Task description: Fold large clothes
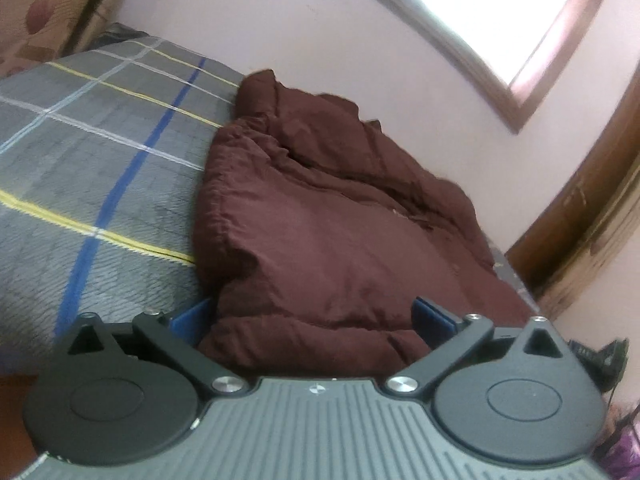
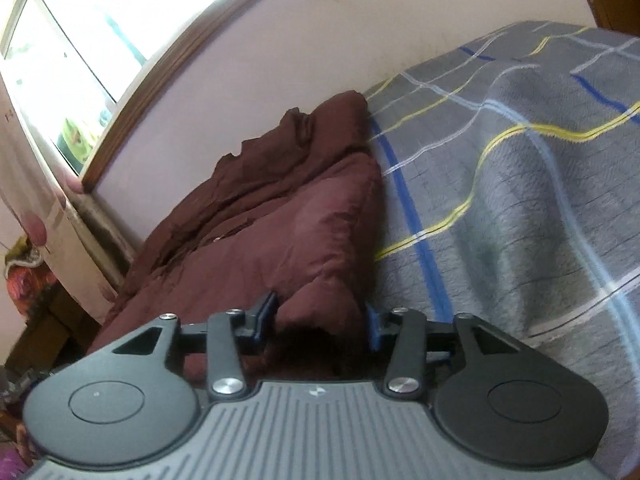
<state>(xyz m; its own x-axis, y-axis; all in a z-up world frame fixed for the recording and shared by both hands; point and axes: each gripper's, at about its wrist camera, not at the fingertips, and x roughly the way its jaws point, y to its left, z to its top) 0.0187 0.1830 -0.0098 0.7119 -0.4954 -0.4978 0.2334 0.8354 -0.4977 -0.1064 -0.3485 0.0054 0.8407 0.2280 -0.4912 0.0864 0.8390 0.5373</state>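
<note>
We are looking along both grippers at a dark red padded garment that is lying on a bed, on a grey checked blanket with yellow, white and blue lines. The garment is lying along the pale wall, under a window with a brown frame, and it is already folded into a thick bundle with a crumpled part on top near the wall.

The left gripper is standing at the near edge of the garment. Its blue fingers are spread wide, one on each side of the near fold, and we are not seeing them pressing on the cloth.

The right gripper is reaching the near corner of the same garment, beside the blanket. Its fingers are standing narrower, with the corner of the cloth sitting between them. The cloth is filling the gap, but we cannot tell for sure if the fingers are squeezing it.

In the right wrist view a light curtain is hanging by the window.
</note>
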